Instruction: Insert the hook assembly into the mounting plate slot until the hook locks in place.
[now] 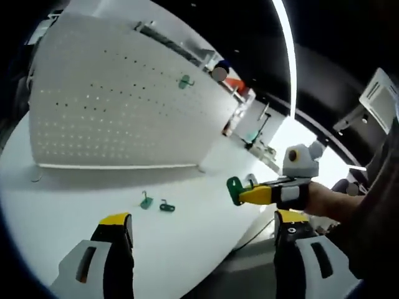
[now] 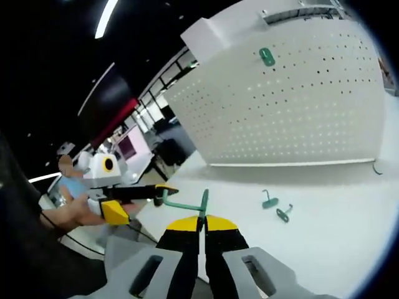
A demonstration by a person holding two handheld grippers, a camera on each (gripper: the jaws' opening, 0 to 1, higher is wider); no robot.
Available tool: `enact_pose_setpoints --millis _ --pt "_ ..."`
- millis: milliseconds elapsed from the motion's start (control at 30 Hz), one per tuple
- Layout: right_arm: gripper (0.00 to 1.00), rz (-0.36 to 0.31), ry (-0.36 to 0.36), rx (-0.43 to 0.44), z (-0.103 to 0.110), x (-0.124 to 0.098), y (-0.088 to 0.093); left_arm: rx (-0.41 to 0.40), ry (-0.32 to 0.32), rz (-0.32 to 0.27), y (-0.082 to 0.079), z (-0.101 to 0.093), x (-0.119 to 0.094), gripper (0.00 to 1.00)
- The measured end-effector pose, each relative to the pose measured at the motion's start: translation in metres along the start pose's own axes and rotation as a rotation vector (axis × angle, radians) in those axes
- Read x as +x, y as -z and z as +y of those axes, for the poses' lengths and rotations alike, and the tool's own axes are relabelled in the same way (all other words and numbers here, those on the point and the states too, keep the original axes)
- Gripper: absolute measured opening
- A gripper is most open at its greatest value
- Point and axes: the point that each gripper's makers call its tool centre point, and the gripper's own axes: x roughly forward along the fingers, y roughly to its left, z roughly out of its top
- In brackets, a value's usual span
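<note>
Landmark: white perforated mounting plate [image 2: 293,99], standing upright on the white table [image 2: 349,230]; all positions below refer to it.
Held hook: green hook [image 2: 187,204] clamped between the right gripper's [image 2: 201,225] yellow-tipped jaws, well out in front of the plate, off its left end in the right gripper view.
Held hook axis: the long shank runs crosswise to the jaws, pointing left toward the other gripper, with a short bent end rising at the jaws.
Same hook, left gripper view: green curled end [image 1: 234,190] at the tip of the right gripper [image 1: 246,192], off the plate's [image 1: 124,106] right end.
Right gripper fingers: closed narrow on the hook.
Left gripper fingers: the left gripper [image 1: 202,227] has its jaws spread wide, with nothing between them; it hangs over the table's [image 1: 75,199] front edge before the plate.
Mounted hook: one green hook [image 2: 267,56] seated in the plate's upper rows, also seen at [image 1: 184,81].
Loose hooks: two small green hooks, [image 2: 269,200] and [image 2: 284,213], lying on the table in front of the plate's base, close together but apart.
Materials: plate is matte white sheet with regular rows of small round holes; hooks are thin green-coated wire; gripper bodies are grey with yellow and black tips.
Surface: smooth white tabletop with a curved edge.
Room: dark ceiling with long strip lights; shelving behind the plate.
</note>
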Motion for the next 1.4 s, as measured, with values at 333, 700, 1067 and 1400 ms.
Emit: enact_pose_setpoints --millis 333,700,1067,1400 --pt "0.00 -0.023 -0.086 0.001 0.009 -0.008 -0.003 -0.023 0.033 -0.082 -0.018 0.000 -0.007 0.64" --pt "0.00 -0.013 -0.263 -0.040 0.044 -0.006 -0.004 -0.077 0.216 -0.075 -0.018 -0.030 0.000 0.35" --pt "0.00 -0.010 -0.431 -0.008 0.076 -0.007 -0.001 -0.170 0.428 -0.069 -0.021 -0.069 -0.005 0.22" --pt "0.00 -0.059 -0.519 0.055 0.090 -0.014 -0.007 -0.233 0.526 -0.092 -0.028 -0.083 -0.008 0.11"
